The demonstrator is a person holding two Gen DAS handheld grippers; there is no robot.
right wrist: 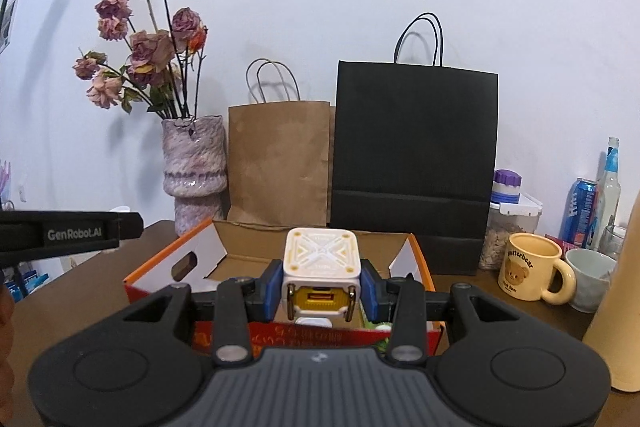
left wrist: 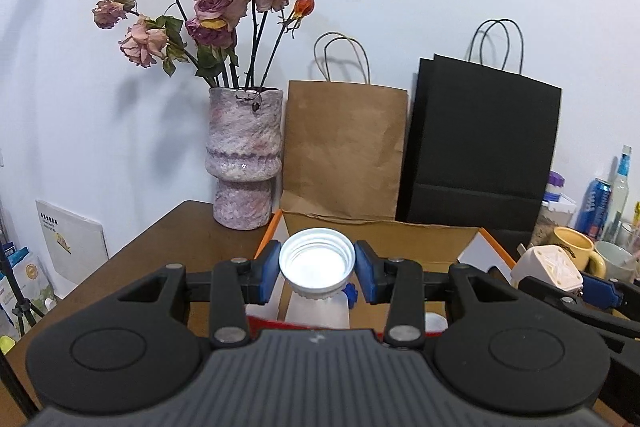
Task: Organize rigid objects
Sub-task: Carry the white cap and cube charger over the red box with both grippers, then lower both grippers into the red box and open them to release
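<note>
My left gripper [left wrist: 317,269] is shut on a white plastic bottle [left wrist: 318,263] with a threaded open mouth, held over the open cardboard box [left wrist: 424,247] with orange edges. My right gripper [right wrist: 320,287] is shut on a white cube toy [right wrist: 320,261] with yellow trim, held above the same box [right wrist: 172,267]. The cube and right gripper also show at the right of the left wrist view [left wrist: 548,267]. The left gripper's body [right wrist: 72,233] shows at the left of the right wrist view.
Behind the box stand a pink vase with dried roses [left wrist: 244,155], a brown paper bag [left wrist: 344,147] and a black paper bag [left wrist: 480,143]. A yellow bear mug [right wrist: 528,267], a white cup [right wrist: 590,273], a jar, a can and a bottle stand at right.
</note>
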